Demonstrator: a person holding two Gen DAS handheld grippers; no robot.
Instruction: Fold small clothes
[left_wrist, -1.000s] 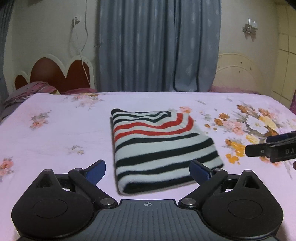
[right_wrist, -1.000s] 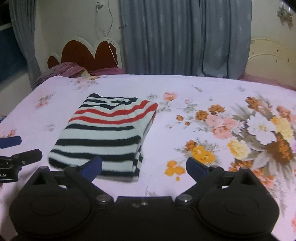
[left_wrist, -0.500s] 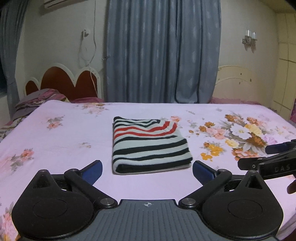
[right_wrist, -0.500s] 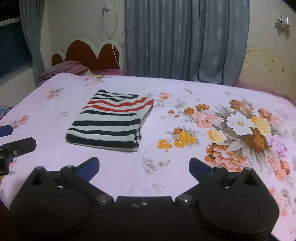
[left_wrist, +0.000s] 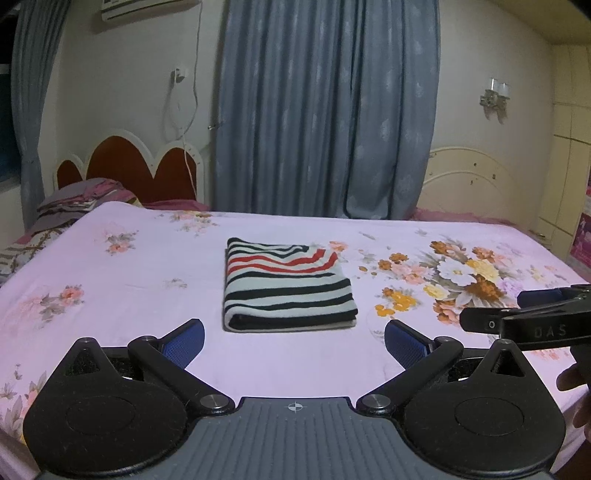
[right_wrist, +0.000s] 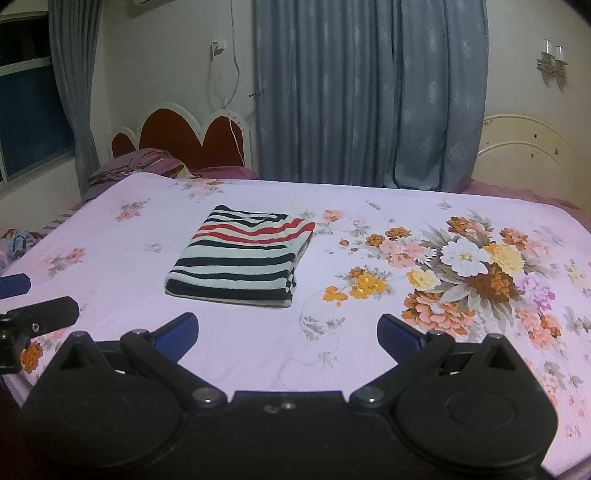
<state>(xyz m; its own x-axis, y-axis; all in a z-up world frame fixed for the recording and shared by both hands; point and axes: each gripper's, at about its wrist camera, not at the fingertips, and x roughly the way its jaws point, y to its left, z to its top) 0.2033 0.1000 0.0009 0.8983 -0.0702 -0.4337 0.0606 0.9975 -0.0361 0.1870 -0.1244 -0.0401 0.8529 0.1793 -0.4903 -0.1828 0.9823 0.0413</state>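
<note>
Both my grippers, left gripper (left_wrist: 294, 343) and right gripper (right_wrist: 287, 334), hover with jaws apart and empty near the bed's (left_wrist: 110, 266) front edge; the folded striped garment (left_wrist: 286, 284) lies flat mid-bed, bare floral sheet (right_wrist: 461, 266) all around.

Folded striped garment (right_wrist: 240, 254) on floral bedsheet (right_wrist: 369, 332), right claw (right_wrist: 287, 332) spread

Home bedroom: bed (left_wrist: 147, 258), curtains (left_wrist: 325, 110)
</note>
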